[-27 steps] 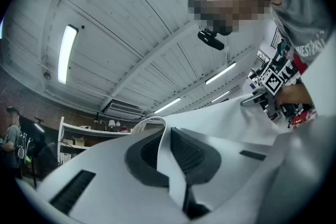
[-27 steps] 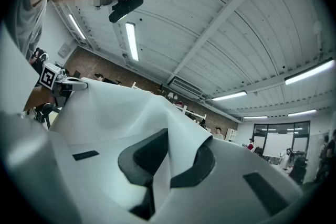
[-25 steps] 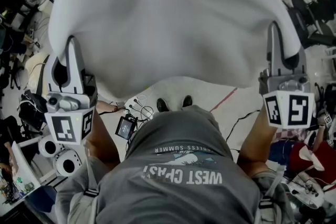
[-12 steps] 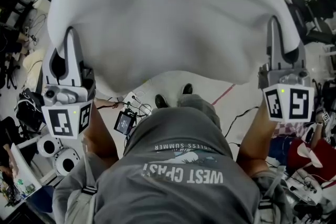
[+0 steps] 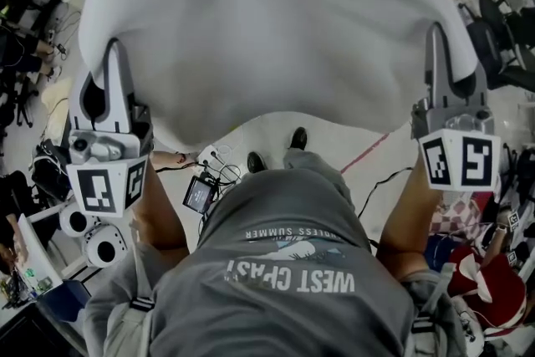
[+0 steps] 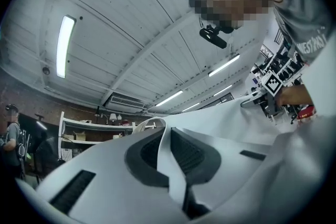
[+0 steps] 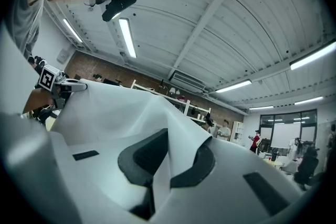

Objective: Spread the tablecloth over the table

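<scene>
A large white tablecloth [image 5: 267,21] hangs spread in the air in front of me and fills the upper head view; no table shows beneath it. My left gripper [image 5: 113,54] is shut on the cloth's near left corner, and my right gripper [image 5: 435,36] is shut on the near right corner. In the left gripper view the cloth [image 6: 236,123] folds out from between the closed jaws of the left gripper [image 6: 169,140]. The right gripper view shows the same: the cloth [image 7: 115,107] is pinched in the right gripper [image 7: 167,150] and stretches away to the other gripper.
Below the cloth's sagging near edge I see my shoes [image 5: 257,162] on a pale floor with cables, a small screen device [image 5: 199,195] and a red line [image 5: 364,153]. Clutter lines both sides. People [image 7: 224,128] and shelves [image 6: 94,134] stand far off.
Both grippers have carried the cloth a little forward, and its near edge has lifted away from my body. One foot has stepped ahead. Both grips are unchanged.
</scene>
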